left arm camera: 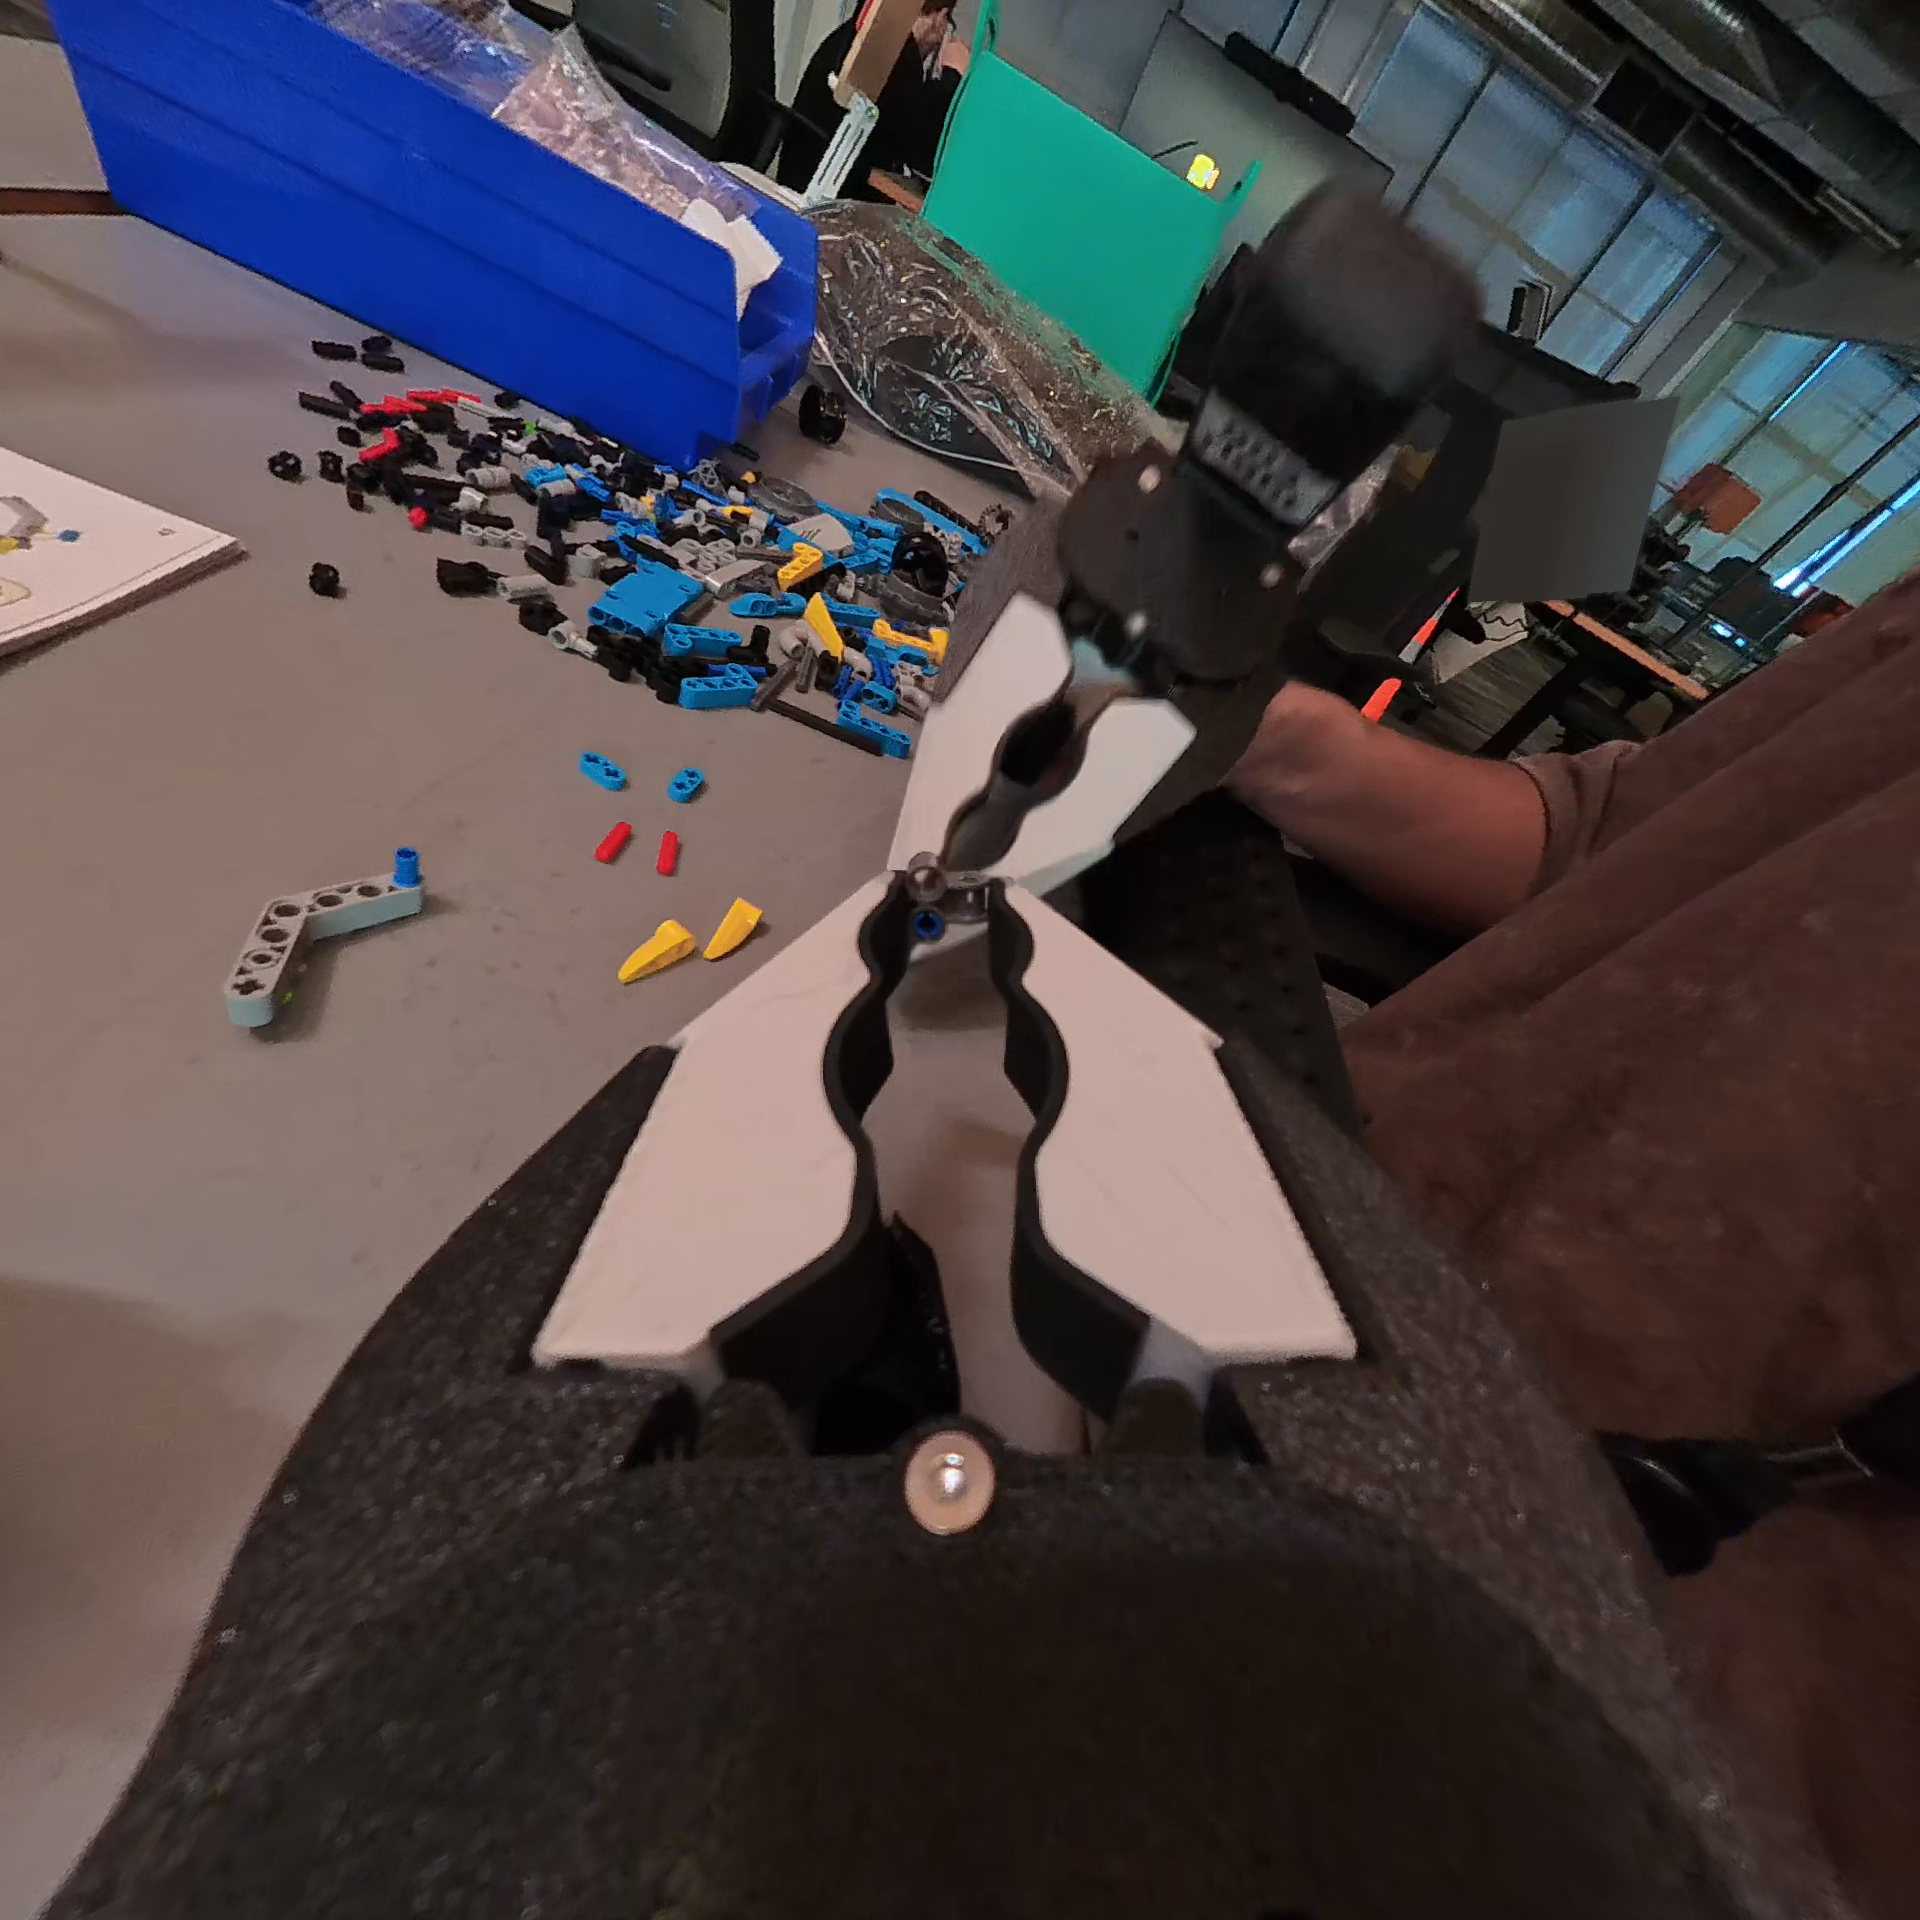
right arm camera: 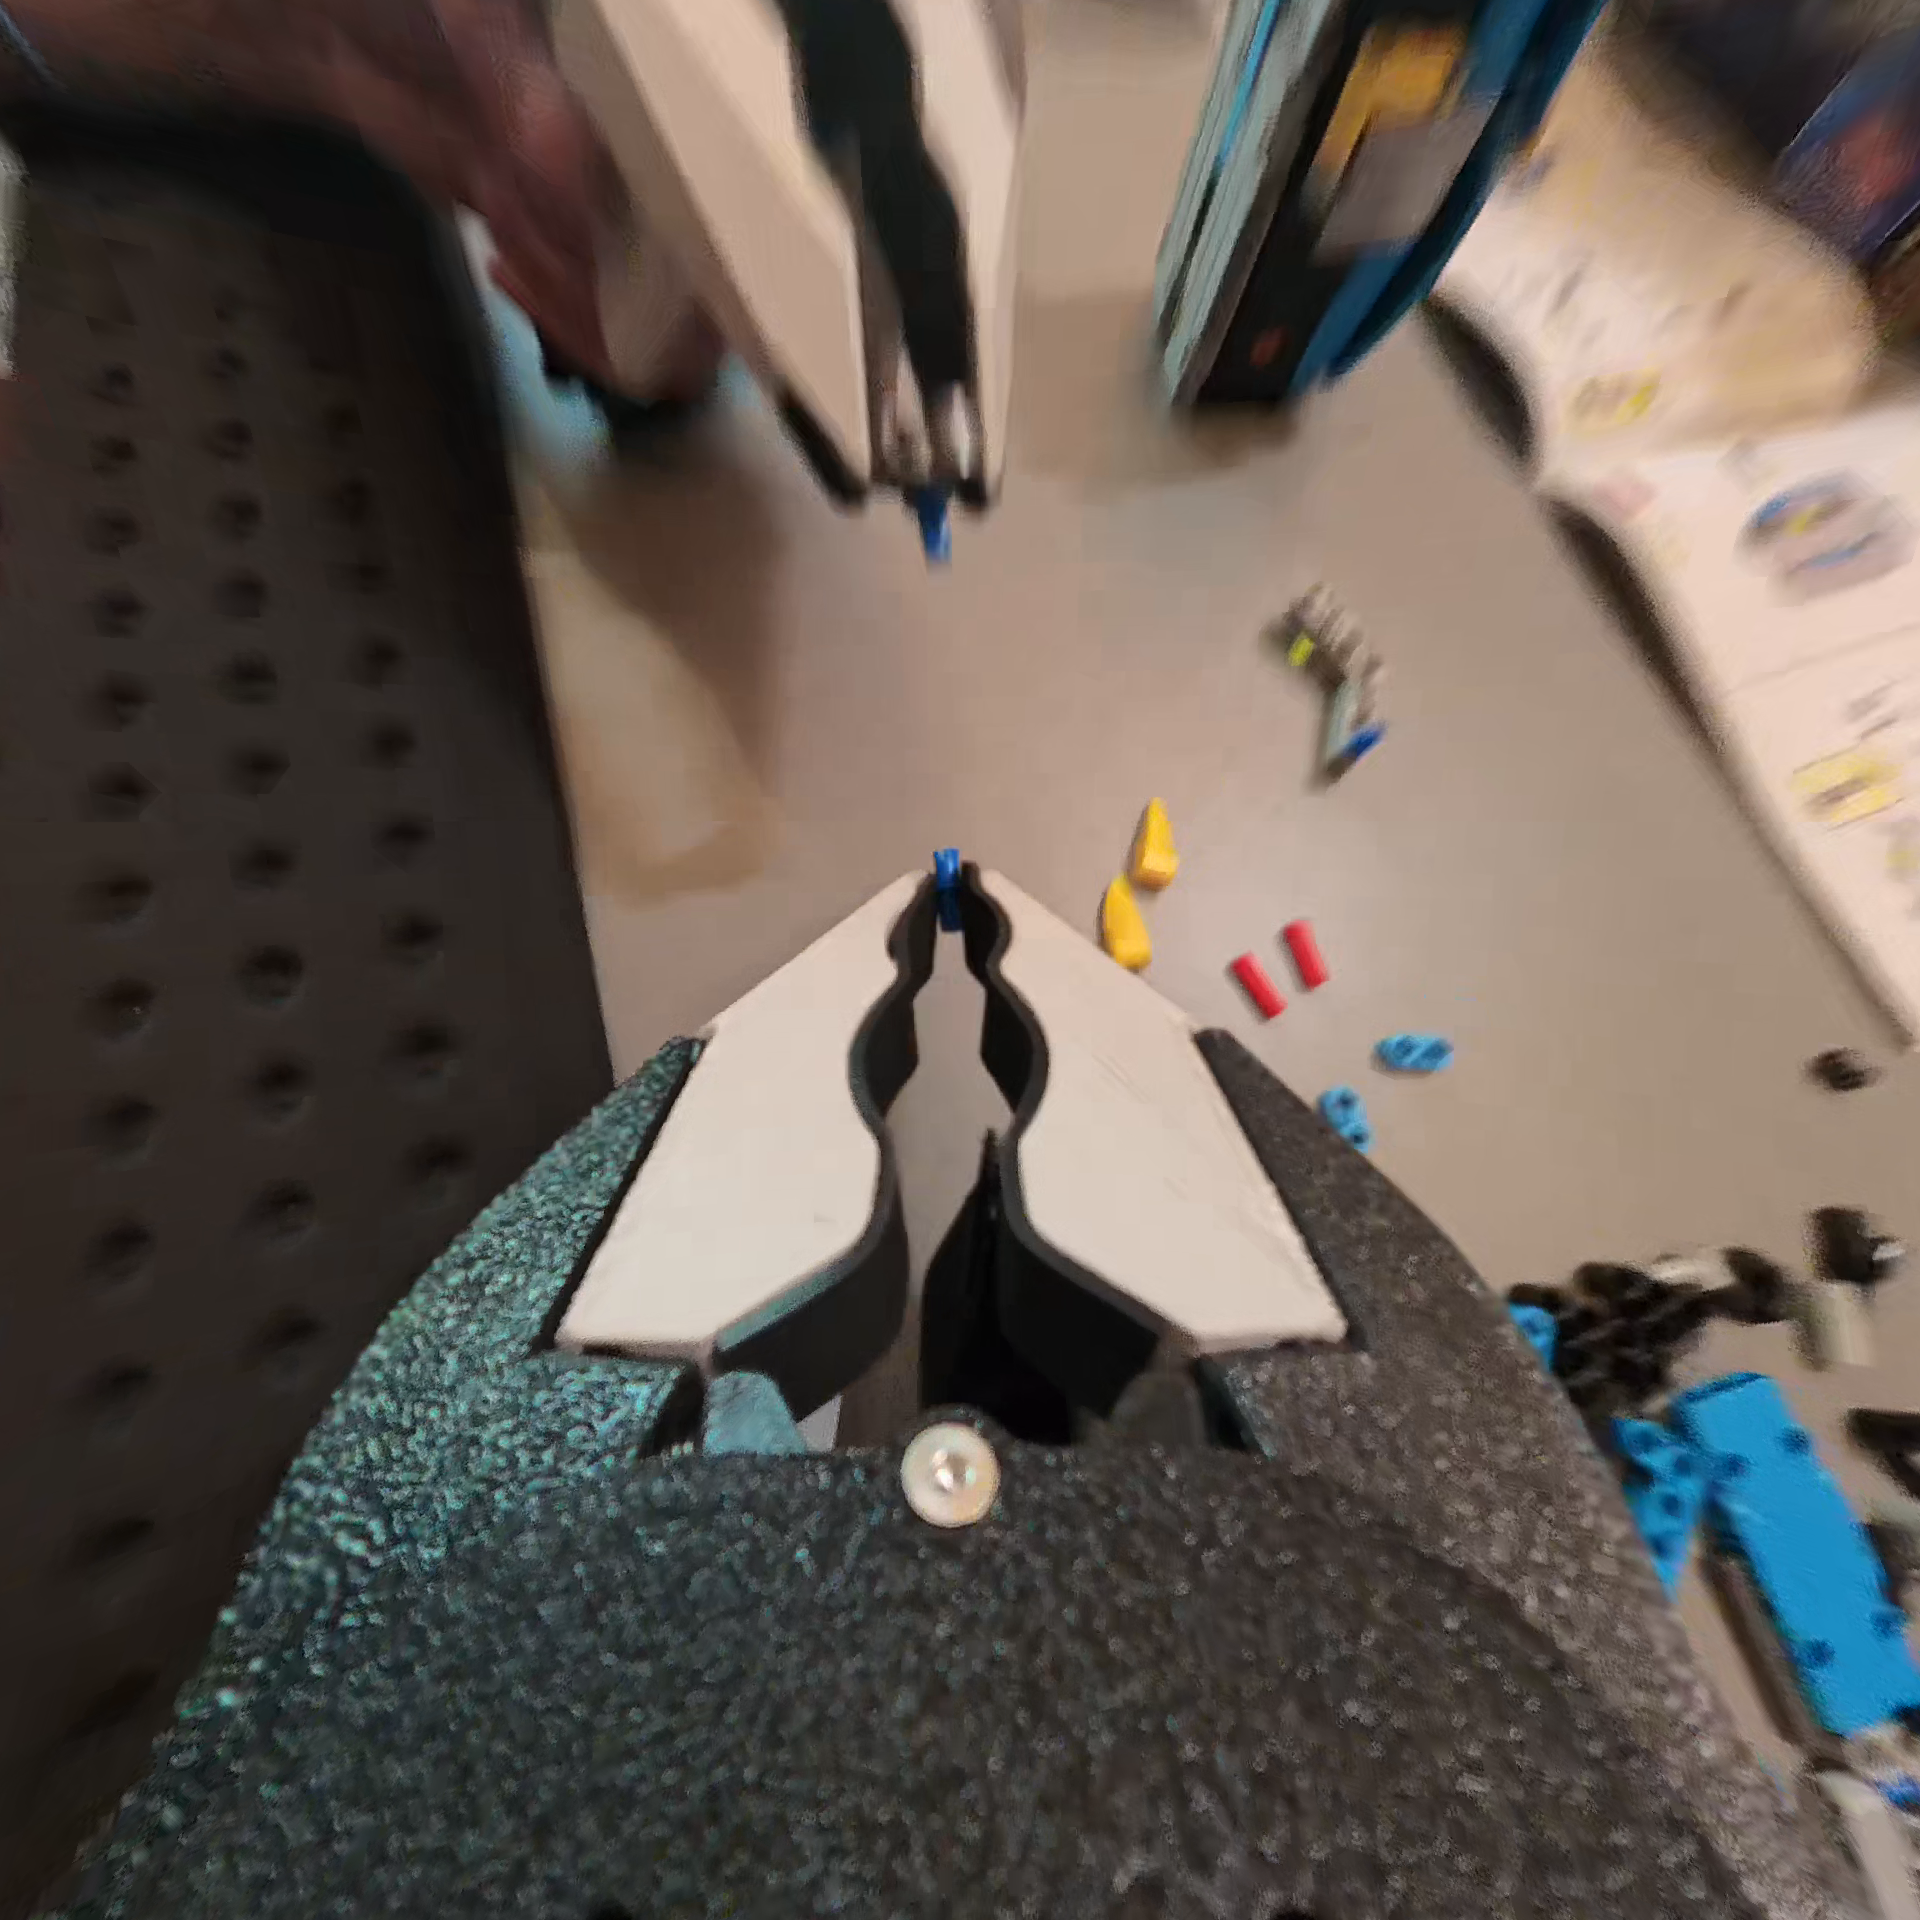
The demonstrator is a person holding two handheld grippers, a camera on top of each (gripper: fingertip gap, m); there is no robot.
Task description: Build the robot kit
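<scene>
Left wrist view is showing the left gripper (left arm camera: 940, 899) clenching a tiny grey connector (left arm camera: 928, 883) at the very fingertips, with a blue stub (left arm camera: 923, 925) poking out of it. It is hanging above the grey table (left arm camera: 312, 1143), not resting on it. The right gripper (left arm camera: 961, 847) is coming in from opposite, tip to tip and almost touching, with a person's hand (left arm camera: 1330, 769) behind it.

Right wrist view, blurred, is showing the right claw pinching a small blue pin (right arm camera: 945, 894) between the tips of its jaws, with the pin end sticking forward.

Loose parts are lying near on the table: an L-shaped grey beam (left arm camera: 312, 925), two yellow wedges (left arm camera: 691, 940), two red pins (left arm camera: 636, 844) and two blue links (left arm camera: 642, 776). A pile of mixed bricks (left arm camera: 727, 582) is sitting farther off beside a blue bin (left arm camera: 416, 208), and a booklet (left arm camera: 83, 540) is lying at the left edge.

Handling, as a judgement: both held bits are looking like hard, smooth, very light plastic. They are stiff and not fragile, but likely to twist or pop out of a tip pinch. A hold across the flat sides or the pin's collar, leaving the mating end free, is looking best.
</scene>
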